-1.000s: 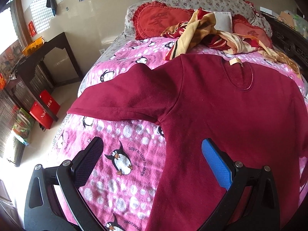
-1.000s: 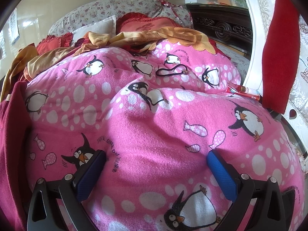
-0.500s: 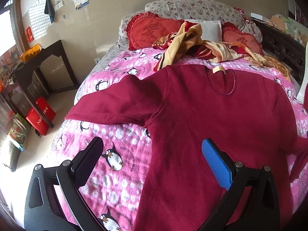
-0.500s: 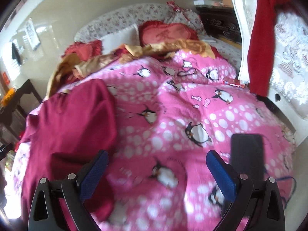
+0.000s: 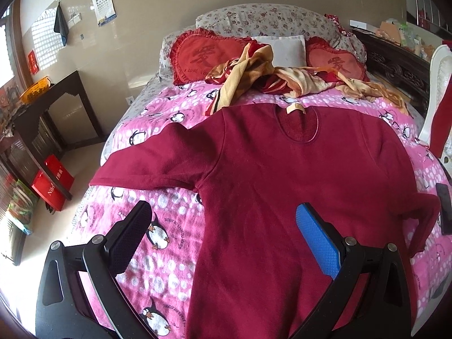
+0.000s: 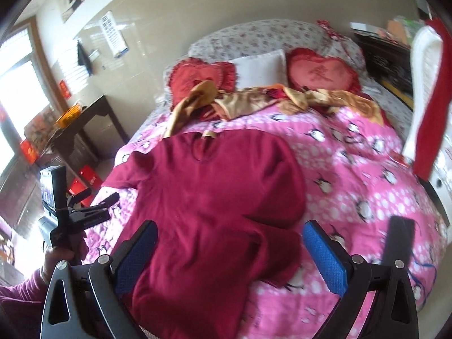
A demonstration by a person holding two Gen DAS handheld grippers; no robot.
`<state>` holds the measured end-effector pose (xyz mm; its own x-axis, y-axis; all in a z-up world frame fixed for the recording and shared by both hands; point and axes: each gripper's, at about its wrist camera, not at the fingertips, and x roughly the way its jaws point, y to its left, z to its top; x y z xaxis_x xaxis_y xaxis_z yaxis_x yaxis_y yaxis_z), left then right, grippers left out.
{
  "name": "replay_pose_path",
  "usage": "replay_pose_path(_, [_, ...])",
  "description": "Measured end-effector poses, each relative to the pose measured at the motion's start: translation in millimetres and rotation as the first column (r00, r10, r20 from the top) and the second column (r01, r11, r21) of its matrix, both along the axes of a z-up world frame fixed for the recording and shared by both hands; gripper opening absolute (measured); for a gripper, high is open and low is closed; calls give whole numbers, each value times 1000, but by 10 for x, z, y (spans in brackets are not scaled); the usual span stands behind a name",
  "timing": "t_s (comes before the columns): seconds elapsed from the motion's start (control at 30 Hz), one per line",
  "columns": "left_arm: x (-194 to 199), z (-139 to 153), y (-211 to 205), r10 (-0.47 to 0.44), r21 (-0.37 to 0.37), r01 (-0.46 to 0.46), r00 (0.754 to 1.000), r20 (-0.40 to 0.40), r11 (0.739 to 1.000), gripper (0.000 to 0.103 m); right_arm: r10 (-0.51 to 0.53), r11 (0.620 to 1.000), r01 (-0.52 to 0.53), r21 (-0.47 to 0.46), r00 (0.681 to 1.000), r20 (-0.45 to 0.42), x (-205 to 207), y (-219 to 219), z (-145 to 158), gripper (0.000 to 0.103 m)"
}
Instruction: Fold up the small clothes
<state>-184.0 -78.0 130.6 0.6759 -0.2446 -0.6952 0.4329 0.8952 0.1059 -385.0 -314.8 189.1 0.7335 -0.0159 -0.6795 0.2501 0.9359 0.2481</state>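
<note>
1. On the far left of the right wrist view, a hand (image 6: 60,257) in a magenta sleeve holds the left gripper (image 6: 108,199) above the bed's edge; its jaws stand wide apart with nothing between them.
2. Spread flat on the pink penguin blanket (image 5: 169,254), the dark red sweater (image 5: 282,186) lies collar away, tan neck label (image 5: 295,108) showing.
3. Its left sleeve (image 5: 147,166) stretches out over the blanket; its right sleeve (image 5: 423,220) bends back near a dark phone (image 5: 445,209).
4. Above the sweater's lower half, the right gripper (image 6: 228,251) hangs wide open and empty.
5. Behind the collar lies crumpled yellow-and-red fabric (image 5: 254,76), then two red heart cushions (image 5: 203,55).
</note>
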Motion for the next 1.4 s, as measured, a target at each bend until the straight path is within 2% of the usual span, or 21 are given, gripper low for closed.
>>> replay_pose_path(0.23, [129,-30,60,20,-20,-20,999,-30,1000,103,-24,1000,24,-10,1000,1,779,317,-215,102])
replay_pose_path(0.53, [409,-109,104,64,-44,-67,996,-60,997,103,-42,998,41,-47,999,-26,1436,578,-379,102])
replay_pose_path(1.0, [658,-188,-27,63,-60,-66,996,-58,996,103,-86,990,79,-116,995,-53,1829,628,-579,102])
replay_pose_path(1.4, [800,-298,-97,69,-64,-75,993,-93,995,103,-89,988,77,-131,992,-92,2004,679,-778,102])
